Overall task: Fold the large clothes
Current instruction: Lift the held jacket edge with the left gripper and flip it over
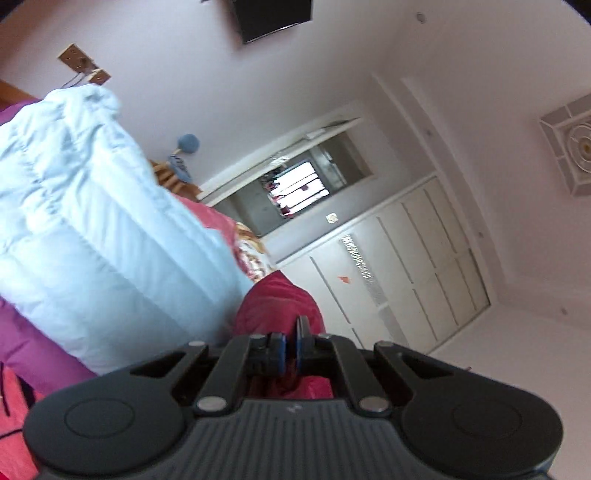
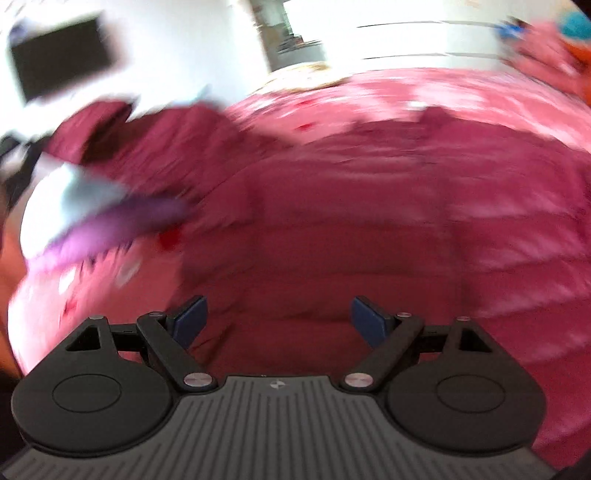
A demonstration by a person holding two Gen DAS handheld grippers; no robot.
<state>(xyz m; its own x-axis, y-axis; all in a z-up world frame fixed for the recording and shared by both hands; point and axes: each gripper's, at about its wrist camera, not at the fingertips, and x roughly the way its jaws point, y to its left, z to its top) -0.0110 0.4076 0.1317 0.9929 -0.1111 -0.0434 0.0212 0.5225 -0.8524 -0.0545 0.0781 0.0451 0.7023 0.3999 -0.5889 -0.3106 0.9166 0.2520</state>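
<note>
The left gripper point(image 1: 290, 345) is clenched: its blue-padded fingers point(image 1: 302, 345) meet on a fold of the dark red jacket point(image 1: 275, 299), which bunches up in front of them and hangs below them. Just beyond, to the left in this tilted view, a pale blue quilted jacket point(image 1: 92, 221) lies puffed up on the pink bed point(image 1: 218, 218), with a purple cloth point(image 1: 33, 343) under its near edge. Past the blue jacket, a floral cover point(image 1: 253, 254) shows at the bed's far side. Farther off stand white cupboard doors point(image 1: 417, 258), an open doorway point(image 1: 295, 184) with a bright window behind it, a blue ball-like thing point(image 1: 188, 143) by the wall, wall sockets point(image 1: 79, 62) and a dark screen point(image 1: 273, 14) mounted high up. A patterned ceiling panel point(image 1: 572, 144) sits at the right edge.

The right gripper point(image 2: 279, 323) is released, its blue fingers point(image 2: 190, 319) spread wide with nothing between them, above the red jacket point(image 2: 332, 240). In this heavily blurred view the jacket is spread across the bed point(image 2: 406, 96), filling most of the frame, with one part raised toward the left. To the left, smears of purple point(image 2: 110, 225) and pale blue point(image 2: 85, 188) are seen near the jacket's edge. Beyond the bed, the dark screen point(image 2: 62, 61) hangs on the white wall, and something blue and orange point(image 2: 576, 26) is at the far right corner, too blurred to tell.

A small round emblem point(image 2: 275, 384) marks each gripper body; no writing can be read anywhere.
</note>
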